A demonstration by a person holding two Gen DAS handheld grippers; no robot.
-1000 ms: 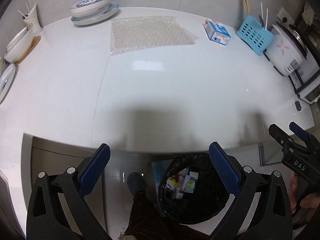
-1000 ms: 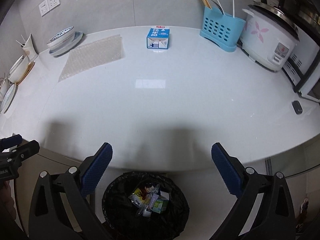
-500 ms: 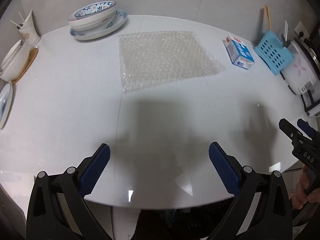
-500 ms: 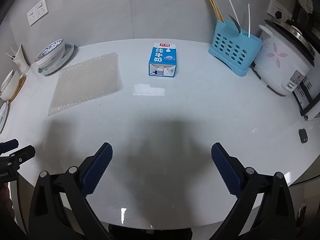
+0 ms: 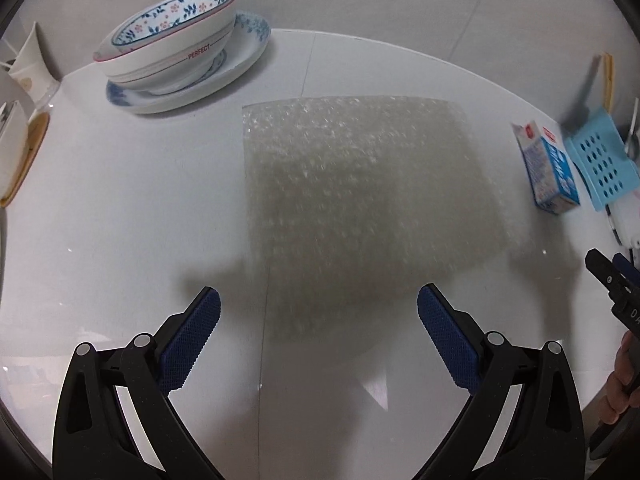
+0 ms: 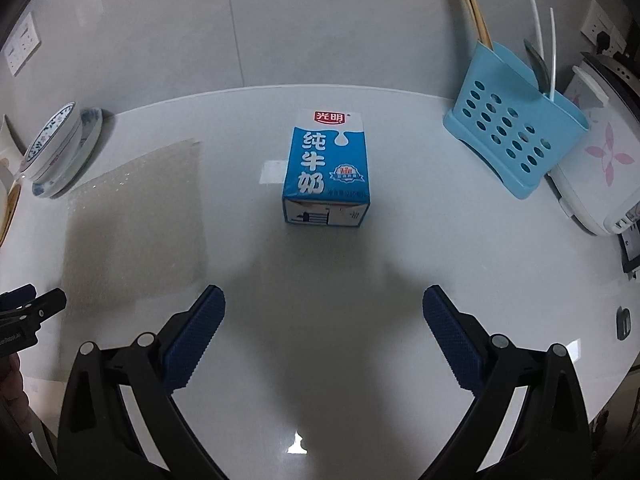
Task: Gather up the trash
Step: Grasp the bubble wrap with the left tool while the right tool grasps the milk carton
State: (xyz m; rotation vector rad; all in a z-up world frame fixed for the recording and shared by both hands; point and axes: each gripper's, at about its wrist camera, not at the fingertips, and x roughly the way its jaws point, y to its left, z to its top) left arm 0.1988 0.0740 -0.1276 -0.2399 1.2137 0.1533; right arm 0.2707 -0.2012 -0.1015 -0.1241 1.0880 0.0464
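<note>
Carton (image 6: 326, 168) lies dead ahead of right tongs (image 6: 323, 309), long axis pointing away; wrap (image 5: 360, 208) flat on desk (image 5: 120, 220) ahead of left tongs (image 5: 319, 309). Both wide, empty.

White countertop (image 6: 400, 248). Floral-rimmed bowl (image 5: 168, 46) stacked on a blue-patterned plate (image 5: 192, 92), far left. Blue perforated utensil holder (image 6: 516, 136) with chopsticks (image 6: 472, 8), far right, just beside a white rice cooker (image 6: 600, 164) with pink flower print. Small dark object (image 6: 623, 323) near the right edge.
</note>
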